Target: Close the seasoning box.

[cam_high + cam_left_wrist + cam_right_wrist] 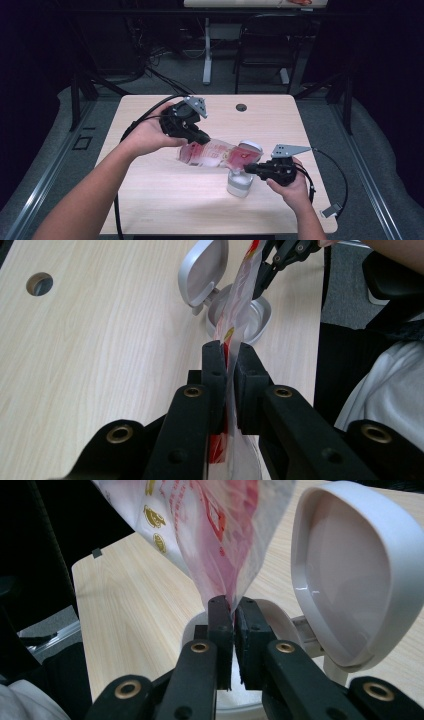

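A red and white plastic bag [215, 154] hangs stretched above the table between both grippers. My left gripper [200, 137] is shut on its left end; in the left gripper view the bag [239, 305] runs from the closed jaws [227, 352] toward the far gripper. My right gripper [248, 169] is shut on the bag's lower right corner [220, 540], pinched at the jaws [234, 607]. Directly under that corner stands a small white bin [240, 183] with its hinged lid [250, 147] flipped up. The bin [252, 320] and the lid [345, 575] are close to both jaws.
The light wooden table [150, 195] has a round cable hole [241, 107] near its far edge. A small tag [331, 210] on a cable lies at the near right corner. A chair [265, 45] and desk leg [207, 55] stand beyond the table.
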The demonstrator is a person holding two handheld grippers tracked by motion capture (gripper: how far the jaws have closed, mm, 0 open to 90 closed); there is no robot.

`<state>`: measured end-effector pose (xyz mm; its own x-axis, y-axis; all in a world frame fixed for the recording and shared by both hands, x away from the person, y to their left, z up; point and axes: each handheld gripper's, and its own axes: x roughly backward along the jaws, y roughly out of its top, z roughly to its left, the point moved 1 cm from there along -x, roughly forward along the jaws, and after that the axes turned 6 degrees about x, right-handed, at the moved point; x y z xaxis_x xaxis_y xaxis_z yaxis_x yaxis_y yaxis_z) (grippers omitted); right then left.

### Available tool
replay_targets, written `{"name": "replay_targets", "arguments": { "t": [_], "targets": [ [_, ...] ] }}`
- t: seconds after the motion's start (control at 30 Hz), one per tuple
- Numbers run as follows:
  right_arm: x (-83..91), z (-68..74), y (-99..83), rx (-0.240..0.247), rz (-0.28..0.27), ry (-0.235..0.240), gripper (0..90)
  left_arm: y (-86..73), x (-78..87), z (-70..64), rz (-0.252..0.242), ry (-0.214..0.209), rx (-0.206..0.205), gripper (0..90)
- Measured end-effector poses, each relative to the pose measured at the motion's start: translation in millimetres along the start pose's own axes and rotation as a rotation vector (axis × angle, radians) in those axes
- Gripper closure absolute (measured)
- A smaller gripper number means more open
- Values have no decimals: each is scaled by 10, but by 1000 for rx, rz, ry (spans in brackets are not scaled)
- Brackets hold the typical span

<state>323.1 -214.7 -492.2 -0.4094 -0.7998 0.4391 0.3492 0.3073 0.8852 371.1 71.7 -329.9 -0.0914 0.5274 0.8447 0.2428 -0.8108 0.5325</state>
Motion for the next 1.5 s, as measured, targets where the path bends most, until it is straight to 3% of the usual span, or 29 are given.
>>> {"name": "replay_targets", "arguments": {
  "t": [0.57,1.07,1.33,1.5],
  "targets": [
    [-76,-24,-55,-85,-71,29,834,-184,-4,42,-28,5,39,844],
    [-102,25,-10,-65,-71,28,895,-428,-55,128,-47,2,86,825],
    [-107,48,38,-43,-63,26,900,-588,-75,164,-98,-19,112,827],
    [-85,56,76,-31,-58,32,900,-685,-110,161,-110,-10,122,819]
  ]
}}
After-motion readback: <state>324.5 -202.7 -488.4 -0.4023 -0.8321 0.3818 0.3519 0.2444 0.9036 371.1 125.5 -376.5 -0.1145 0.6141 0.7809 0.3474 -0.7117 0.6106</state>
